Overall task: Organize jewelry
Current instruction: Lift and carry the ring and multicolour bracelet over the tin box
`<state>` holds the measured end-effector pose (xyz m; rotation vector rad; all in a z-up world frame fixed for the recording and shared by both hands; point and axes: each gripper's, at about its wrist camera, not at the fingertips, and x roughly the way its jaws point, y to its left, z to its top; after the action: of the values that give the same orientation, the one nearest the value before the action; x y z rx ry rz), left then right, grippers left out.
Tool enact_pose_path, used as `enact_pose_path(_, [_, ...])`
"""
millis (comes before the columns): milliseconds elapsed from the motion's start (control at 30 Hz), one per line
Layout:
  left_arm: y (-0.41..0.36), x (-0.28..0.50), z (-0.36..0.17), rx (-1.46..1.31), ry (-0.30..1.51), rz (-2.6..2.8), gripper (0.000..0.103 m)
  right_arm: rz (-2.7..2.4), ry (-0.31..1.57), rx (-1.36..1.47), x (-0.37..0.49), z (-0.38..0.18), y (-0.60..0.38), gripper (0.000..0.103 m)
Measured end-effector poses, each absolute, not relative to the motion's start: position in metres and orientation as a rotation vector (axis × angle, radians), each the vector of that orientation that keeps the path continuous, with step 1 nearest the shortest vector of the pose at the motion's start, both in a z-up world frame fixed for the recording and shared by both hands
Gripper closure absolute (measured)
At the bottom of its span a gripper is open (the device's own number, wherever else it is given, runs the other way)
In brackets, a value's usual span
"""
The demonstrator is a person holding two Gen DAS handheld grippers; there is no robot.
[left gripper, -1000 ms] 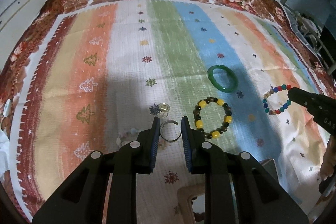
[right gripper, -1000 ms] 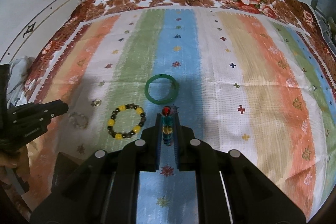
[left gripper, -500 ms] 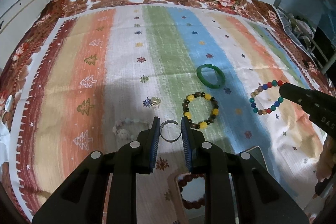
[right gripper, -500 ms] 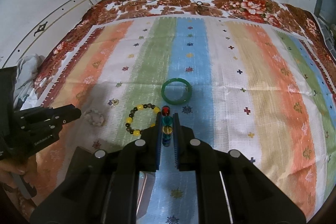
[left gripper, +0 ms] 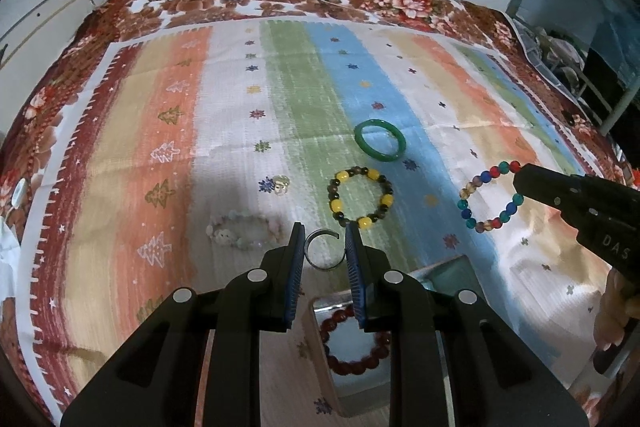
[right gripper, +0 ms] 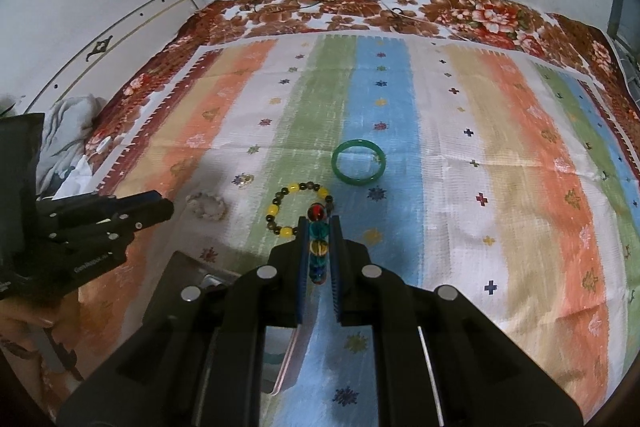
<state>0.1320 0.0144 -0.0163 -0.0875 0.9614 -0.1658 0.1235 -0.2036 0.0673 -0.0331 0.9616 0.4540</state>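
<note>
My left gripper (left gripper: 322,247) is shut on an open silver bangle (left gripper: 322,254) and holds it above the striped cloth (left gripper: 280,99). My right gripper (right gripper: 319,239) is shut on a multicoloured bead bracelet (right gripper: 318,247), seen edge-on; in the left wrist view the bracelet (left gripper: 490,195) hangs from the right gripper's tip. A green bangle (left gripper: 379,140), a yellow-and-dark bead bracelet (left gripper: 360,197), a pale bead bracelet (left gripper: 240,231) and a small ring (left gripper: 281,183) lie on the cloth. A box (left gripper: 452,275) below the left gripper holds a dark red bead bracelet (left gripper: 352,359).
The box (right gripper: 188,287) sits at the near edge of the cloth between the two grippers. A wall with cables runs behind the cloth. Clutter and a metal frame (left gripper: 592,75) stand at the right. Crumpled cloth (right gripper: 68,131) lies at the left.
Both grippers have pulled back and up with their bracelets held. The box with the red bracelet has come into view beneath them. The loose jewelry has not moved.
</note>
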Motion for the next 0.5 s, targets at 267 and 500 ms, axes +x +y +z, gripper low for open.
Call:
enact_pose_path(267, [0.004,0.112,-0.014,-0.059,0.944,-0.191,0.083,0.486,0.954,-0.041,0.107,0.072,-0.201,0.092])
enact_pose_path(500, [-0.001,0.098,-0.017,-0.054,0.946,-0.201,0.083,0.526,0.945,-0.05,0.091,0.076,-0.197,0.092])
